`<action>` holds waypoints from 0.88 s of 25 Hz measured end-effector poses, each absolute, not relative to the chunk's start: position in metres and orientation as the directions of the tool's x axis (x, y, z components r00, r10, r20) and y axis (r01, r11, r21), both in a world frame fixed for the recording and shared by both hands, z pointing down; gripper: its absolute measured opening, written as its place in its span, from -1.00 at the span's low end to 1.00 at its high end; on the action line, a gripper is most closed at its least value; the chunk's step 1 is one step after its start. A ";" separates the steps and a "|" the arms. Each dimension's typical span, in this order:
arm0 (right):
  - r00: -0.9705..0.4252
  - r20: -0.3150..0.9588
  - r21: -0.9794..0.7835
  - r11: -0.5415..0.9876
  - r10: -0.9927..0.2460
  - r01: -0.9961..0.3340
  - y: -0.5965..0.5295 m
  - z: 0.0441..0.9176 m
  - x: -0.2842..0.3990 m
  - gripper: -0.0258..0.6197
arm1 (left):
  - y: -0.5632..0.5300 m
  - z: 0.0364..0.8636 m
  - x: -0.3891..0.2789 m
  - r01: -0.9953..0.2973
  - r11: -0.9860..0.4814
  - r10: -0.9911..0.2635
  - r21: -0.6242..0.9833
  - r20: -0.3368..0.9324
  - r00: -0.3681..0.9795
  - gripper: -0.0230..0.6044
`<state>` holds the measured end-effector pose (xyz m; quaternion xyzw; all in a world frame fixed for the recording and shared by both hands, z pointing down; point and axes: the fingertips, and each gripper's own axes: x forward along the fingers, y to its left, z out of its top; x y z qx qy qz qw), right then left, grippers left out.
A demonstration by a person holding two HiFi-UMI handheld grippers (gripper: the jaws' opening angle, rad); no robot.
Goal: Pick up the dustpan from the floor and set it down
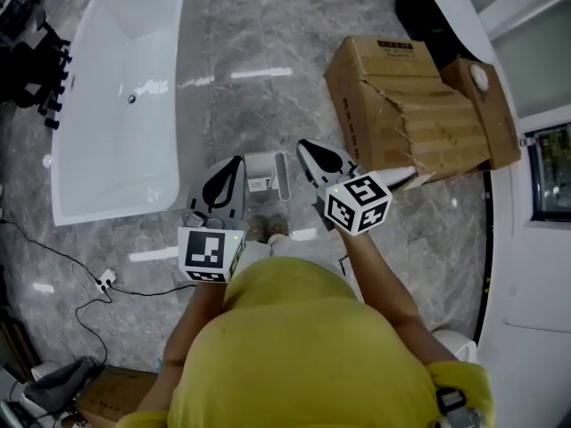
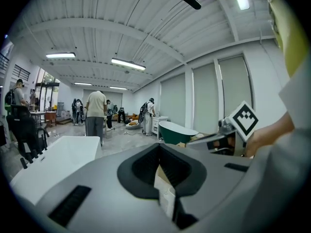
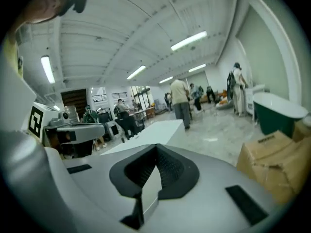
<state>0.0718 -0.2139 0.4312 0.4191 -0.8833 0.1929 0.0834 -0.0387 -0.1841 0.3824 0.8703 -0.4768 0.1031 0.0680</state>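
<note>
In the head view the grey and white dustpan [image 1: 266, 175] stands on the marble floor just ahead of the person's shoes, between my two grippers. My left gripper [image 1: 235, 162] hovers to its left, above the floor, with its jaws shut and nothing in them. To the right of the dustpan my right gripper [image 1: 307, 148] is raised, jaws shut and empty too. Both gripper views look out level across the room, and the dustpan shows in neither. The left gripper [image 2: 159, 147] sees the right gripper [image 2: 216, 137] beside it; the right gripper [image 3: 156, 146] sees the left gripper [image 3: 77, 130].
A white bathtub [image 1: 116, 96] lies on the floor to the left. Torn cardboard boxes [image 1: 410, 105] sit to the right by a curved white edge [image 1: 500, 87]. A cable and power strip [image 1: 105, 280] trail at lower left. Several people [image 2: 96, 113] stand far off.
</note>
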 end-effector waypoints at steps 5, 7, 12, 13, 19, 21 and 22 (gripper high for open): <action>-0.506 0.105 0.027 0.511 -0.856 -0.859 -0.220 0.334 0.086 -0.89 | -0.198 0.331 -0.038 -0.856 -0.516 -0.851 -0.008 0.121 0.511 -0.92; -0.460 0.037 0.102 0.461 -0.887 -0.881 -0.217 0.306 0.089 -0.89 | -0.202 0.310 -0.040 -0.862 -0.506 -0.861 -0.021 0.074 0.504 -0.92; -0.402 -0.078 0.172 0.385 -0.913 -0.907 -0.210 0.265 0.094 -0.89 | -0.202 0.271 -0.046 -0.883 -0.460 -0.887 -0.091 0.007 0.462 -0.92; -0.401 -0.086 0.178 0.382 -0.912 -0.907 -0.209 0.262 0.093 -0.89 | -0.201 0.267 -0.045 -0.884 -0.457 -0.888 -0.097 0.005 0.459 -0.92; -0.414 -0.089 0.191 0.392 -0.906 -0.900 -0.203 0.260 0.087 -0.89 | -0.198 0.263 -0.044 -0.887 -0.452 -0.891 -0.095 0.001 0.454 -0.92; -0.416 -0.084 0.188 0.396 -0.905 -0.899 -0.202 0.262 0.087 -0.89 | -0.197 0.263 -0.044 -0.888 -0.452 -0.891 -0.090 0.001 0.453 -0.92; -0.417 -0.080 0.186 0.397 -0.905 -0.899 -0.201 0.263 0.087 -0.89 | -0.197 0.263 -0.043 -0.887 -0.452 -0.891 -0.091 -0.001 0.454 -0.92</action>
